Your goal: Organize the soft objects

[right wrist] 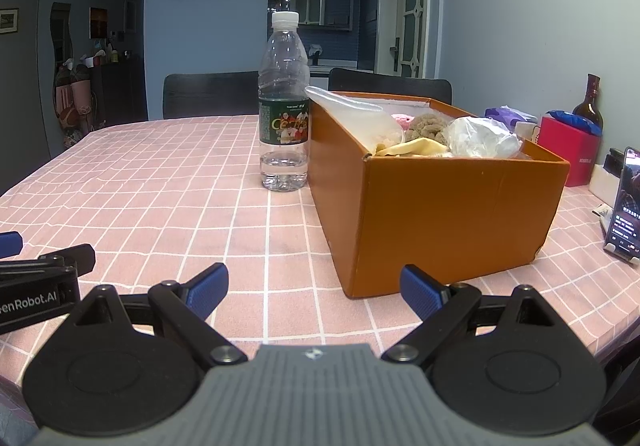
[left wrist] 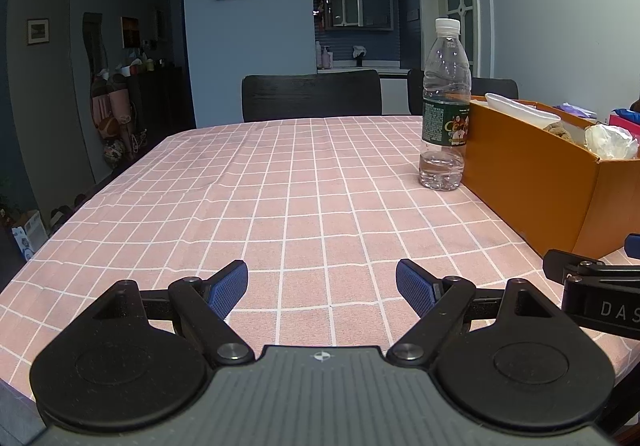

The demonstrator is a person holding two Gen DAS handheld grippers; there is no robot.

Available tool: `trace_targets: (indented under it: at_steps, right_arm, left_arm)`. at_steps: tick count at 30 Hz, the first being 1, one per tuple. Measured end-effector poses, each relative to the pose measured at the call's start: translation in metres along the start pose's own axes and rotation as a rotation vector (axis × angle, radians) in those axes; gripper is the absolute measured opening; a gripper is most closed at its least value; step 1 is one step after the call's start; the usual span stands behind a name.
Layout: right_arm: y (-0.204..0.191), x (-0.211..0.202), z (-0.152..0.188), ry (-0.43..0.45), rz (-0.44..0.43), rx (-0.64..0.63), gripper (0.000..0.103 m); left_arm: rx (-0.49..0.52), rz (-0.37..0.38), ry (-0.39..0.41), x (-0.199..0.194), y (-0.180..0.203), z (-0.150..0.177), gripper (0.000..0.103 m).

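Note:
An orange cardboard box [right wrist: 452, 206] stands on the pink checked tablecloth and holds soft items: a crumpled clear plastic bag [right wrist: 480, 138], a brown fuzzy object [right wrist: 428, 126], a yellow piece [right wrist: 412, 147], a pink item [right wrist: 402, 120] and a white bag [right wrist: 352, 106]. The box also shows in the left wrist view [left wrist: 532, 174]. My right gripper [right wrist: 314, 286] is open and empty, just in front of the box's near left corner. My left gripper [left wrist: 322, 284] is open and empty over bare tablecloth, left of the box.
A water bottle [right wrist: 285, 106] stands against the box's left side, also in the left wrist view [left wrist: 445, 106]. A red box [right wrist: 568, 150], a dark glass bottle [right wrist: 589, 102] and a propped phone [right wrist: 626, 202] sit to the right. Black chairs [left wrist: 312, 94] stand behind the table.

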State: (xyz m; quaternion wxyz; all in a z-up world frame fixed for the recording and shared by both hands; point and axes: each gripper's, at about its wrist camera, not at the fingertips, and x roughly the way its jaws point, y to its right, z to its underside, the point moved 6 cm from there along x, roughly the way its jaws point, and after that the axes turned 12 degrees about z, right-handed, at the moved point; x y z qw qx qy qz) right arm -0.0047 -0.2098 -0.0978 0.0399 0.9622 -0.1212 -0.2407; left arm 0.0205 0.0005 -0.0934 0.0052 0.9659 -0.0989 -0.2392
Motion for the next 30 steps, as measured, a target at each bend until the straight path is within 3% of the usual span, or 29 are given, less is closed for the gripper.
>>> trace_targets:
  at_steps: [30]
  right_arm:
    - [-0.0017,0.0018,0.0031,-0.015,-0.017,0.003,0.091]
  left_arm:
    - [0.001,-0.011,0.006,-0.0031,0.0034,-0.0014,0.098]
